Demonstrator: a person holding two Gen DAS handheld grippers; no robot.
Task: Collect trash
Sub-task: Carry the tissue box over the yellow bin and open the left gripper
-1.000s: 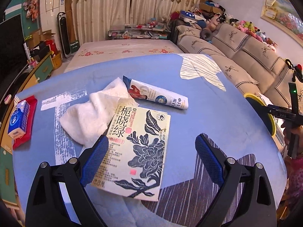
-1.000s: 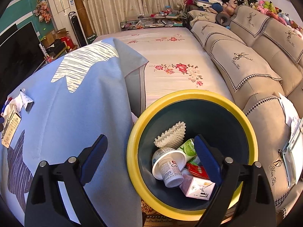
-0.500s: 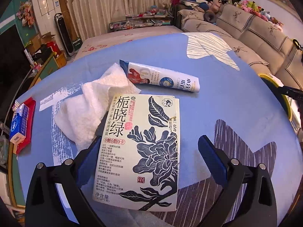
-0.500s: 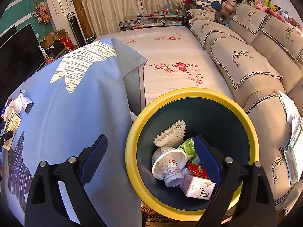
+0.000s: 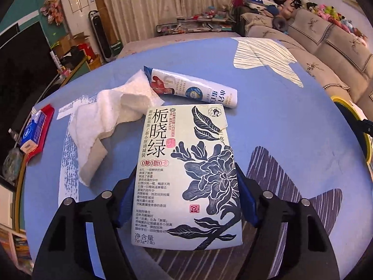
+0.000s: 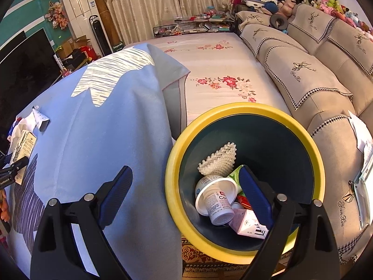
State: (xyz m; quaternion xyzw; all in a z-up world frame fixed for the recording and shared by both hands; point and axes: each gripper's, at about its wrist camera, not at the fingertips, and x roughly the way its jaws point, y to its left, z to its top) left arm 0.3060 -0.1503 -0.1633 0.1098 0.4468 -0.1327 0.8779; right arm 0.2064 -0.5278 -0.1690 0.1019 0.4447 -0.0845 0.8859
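A pale tea box with a dark flower print lies on the blue tablecloth. My left gripper is closed against its two sides, blue pads touching the box. Behind it lie a crumpled white paper towel and a white tube-shaped wrapper. My right gripper is open and empty above the yellow-rimmed bin, which holds a yogurt cup, a white foam net and a carton. The tea box also shows far left in the right wrist view.
A blue tissue pack on a red tray sits at the table's left edge. The bin's rim shows at the right edge. A floral bed and a beige sofa lie beyond the table.
My left gripper moved forward over the tea box and its jaws closed onto the box's sides. The right gripper stayed nearly still above the bin.
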